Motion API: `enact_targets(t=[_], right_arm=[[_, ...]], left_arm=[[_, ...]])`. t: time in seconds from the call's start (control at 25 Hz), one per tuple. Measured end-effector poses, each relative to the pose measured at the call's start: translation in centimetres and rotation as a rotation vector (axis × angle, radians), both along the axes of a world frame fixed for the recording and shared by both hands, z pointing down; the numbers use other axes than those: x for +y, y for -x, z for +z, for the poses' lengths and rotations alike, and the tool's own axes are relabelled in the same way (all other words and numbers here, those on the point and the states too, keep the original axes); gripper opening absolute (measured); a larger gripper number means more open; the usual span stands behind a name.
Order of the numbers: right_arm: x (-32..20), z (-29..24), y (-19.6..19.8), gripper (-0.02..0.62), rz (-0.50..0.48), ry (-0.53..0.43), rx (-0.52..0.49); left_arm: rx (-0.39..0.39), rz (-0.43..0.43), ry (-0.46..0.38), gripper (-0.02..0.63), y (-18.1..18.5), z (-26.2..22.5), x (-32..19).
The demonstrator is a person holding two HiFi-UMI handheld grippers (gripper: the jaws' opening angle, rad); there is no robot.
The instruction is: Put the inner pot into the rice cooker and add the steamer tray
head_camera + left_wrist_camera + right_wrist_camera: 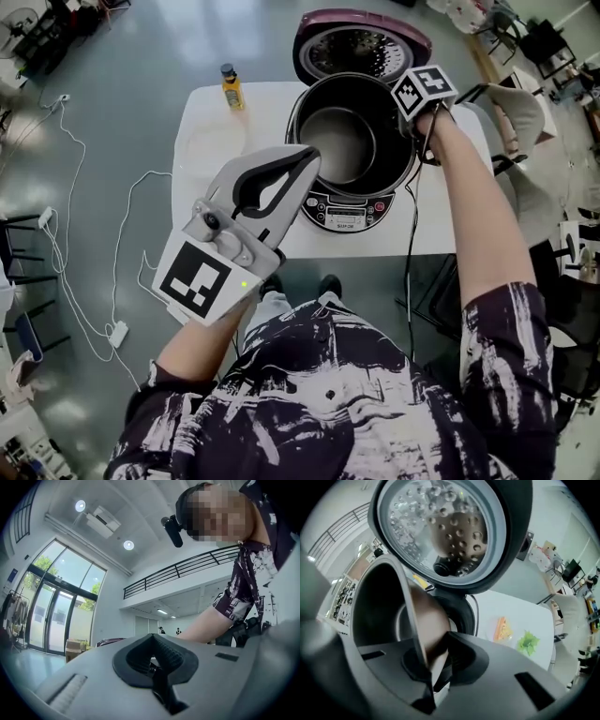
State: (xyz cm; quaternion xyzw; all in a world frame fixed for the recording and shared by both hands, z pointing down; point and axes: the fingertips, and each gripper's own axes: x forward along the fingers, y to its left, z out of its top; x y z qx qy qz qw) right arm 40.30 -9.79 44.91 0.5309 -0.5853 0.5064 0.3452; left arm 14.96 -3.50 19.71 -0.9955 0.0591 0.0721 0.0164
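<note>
White table (pixel 267 103) over a grey floor carries the rice cooker (pixel 345 214), its lid (pixel 361 42) thrown back beyond the fingers of the right gripper (pixel 430 646). That gripper points steeply down, its 2 fingers pinched shut on the rim of the inner pot (pixel 342 141), 1 finger inside the wall and 1 outside. The pot hangs over the cooker's opening. In the right gripper view it leans across the well behind the fingers, so it looks not yet seated. The left gripper (pixel 309 155) is held up on the near-left side of the cooker, fingers closed together on nothing. To do this step well, level the pot first so its rim lies parallel to the cooker's mouth, centre it, then lower it straight. A 1-sided pinch is likely to let the far side droop and catch on the opening. Let go only once the pot rests flat, then draw the inner finger straight up. A small bottle (pixel 232 86) stands well left of the right fingers, out of the way. The steamer tray cannot be picked out with certainty.
</note>
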Motion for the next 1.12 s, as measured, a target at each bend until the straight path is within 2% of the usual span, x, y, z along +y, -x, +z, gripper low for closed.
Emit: enact_targets(t=[0.4, 0.88, 1.12], right_arm=[[-0.3, 3.1, -1.0, 0.005, 0.072, 0.057, 0.005], [-0.2, 5.6, -1.8, 0.006, 0.084, 0.127, 0.129], [0.0, 6.0, -2.2, 0.008, 0.037, 0.159, 0.227]], left_arm=[[-0.019, -0.021, 0.036, 0.005, 0.5, 1.5, -2.2], [-0.025, -0.028, 0.061, 0.005, 1.0, 3.2, -3.2], [-0.024, -0.032, 0.071, 0.005, 1.1, 3.4, -3.2]])
